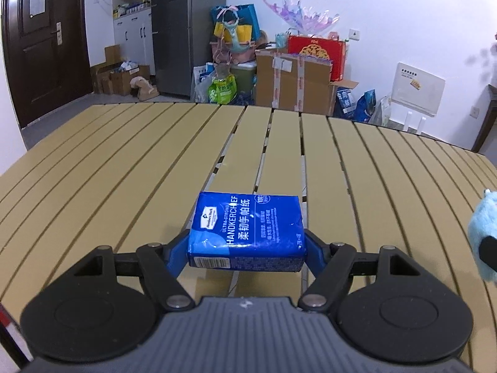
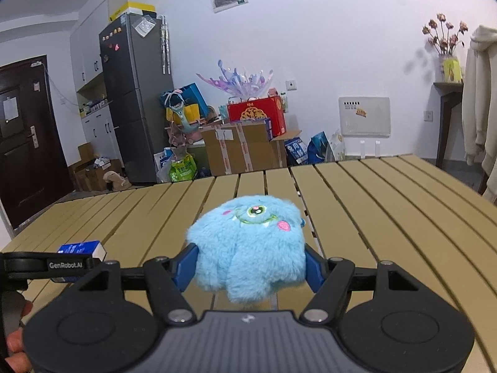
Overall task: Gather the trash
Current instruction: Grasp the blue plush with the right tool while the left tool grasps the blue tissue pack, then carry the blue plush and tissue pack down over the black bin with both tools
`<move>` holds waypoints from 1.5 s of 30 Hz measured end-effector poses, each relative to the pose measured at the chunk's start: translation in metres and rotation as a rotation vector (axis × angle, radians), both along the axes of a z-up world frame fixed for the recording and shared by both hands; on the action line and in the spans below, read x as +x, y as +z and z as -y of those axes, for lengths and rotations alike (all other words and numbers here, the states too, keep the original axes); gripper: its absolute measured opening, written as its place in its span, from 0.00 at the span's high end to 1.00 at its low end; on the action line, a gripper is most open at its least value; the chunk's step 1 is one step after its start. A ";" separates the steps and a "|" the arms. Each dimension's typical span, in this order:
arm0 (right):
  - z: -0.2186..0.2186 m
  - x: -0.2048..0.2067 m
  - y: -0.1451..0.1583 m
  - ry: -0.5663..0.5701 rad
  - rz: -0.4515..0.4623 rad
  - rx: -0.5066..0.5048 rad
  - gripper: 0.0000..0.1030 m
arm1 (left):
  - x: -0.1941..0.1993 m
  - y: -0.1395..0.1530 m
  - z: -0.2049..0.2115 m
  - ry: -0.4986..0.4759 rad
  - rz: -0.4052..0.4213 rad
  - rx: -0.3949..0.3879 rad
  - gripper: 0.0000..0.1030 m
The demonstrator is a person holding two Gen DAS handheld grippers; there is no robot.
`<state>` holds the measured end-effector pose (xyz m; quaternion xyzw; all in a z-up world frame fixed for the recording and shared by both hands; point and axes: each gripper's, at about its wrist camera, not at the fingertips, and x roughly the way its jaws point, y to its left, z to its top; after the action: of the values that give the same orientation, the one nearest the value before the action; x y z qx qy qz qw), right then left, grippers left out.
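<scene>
Left wrist view: your left gripper (image 1: 247, 250) pinches the blue tissue pack (image 1: 247, 233) between its blue fingers, held just above the slatted table (image 1: 124, 161).

Right wrist view: your right gripper (image 2: 251, 267) squeezes the fluffy blue toy (image 2: 248, 245) over the same table.

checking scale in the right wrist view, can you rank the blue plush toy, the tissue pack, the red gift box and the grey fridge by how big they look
As they appear in the right wrist view, not true size:
1. blue plush toy, inflated by being close to the camera
2. grey fridge, a close second, so this order is unsure
3. red gift box
4. tissue pack, partly hidden
</scene>
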<state>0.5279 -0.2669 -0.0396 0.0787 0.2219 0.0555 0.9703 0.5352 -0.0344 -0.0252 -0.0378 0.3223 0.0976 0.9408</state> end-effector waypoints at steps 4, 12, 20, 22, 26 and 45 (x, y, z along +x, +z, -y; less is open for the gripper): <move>0.000 -0.024 0.011 0.010 0.013 -0.020 0.34 | -0.022 0.013 0.005 -0.022 0.016 0.008 0.29; 0.006 -0.077 0.028 0.019 0.030 -0.026 0.34 | -0.074 0.036 0.016 -0.077 0.045 0.034 0.29; 0.007 -0.125 0.042 0.036 0.047 -0.041 0.34 | -0.125 0.051 0.023 -0.126 0.078 0.058 0.29; 0.008 -0.138 0.044 0.040 0.052 -0.043 0.34 | -0.138 0.053 0.025 -0.138 0.084 0.063 0.28; 0.008 -0.164 0.044 0.048 0.059 -0.054 0.34 | -0.164 0.052 0.023 -0.160 0.088 0.054 0.29; -0.007 -0.276 0.007 0.116 -0.015 -0.075 0.34 | -0.270 0.000 0.010 -0.236 0.026 0.053 0.29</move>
<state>0.2522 -0.2601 -0.0325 0.0298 0.2354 0.1025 0.9660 0.2653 -0.0441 -0.0252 0.0238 0.3097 -0.0057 0.9505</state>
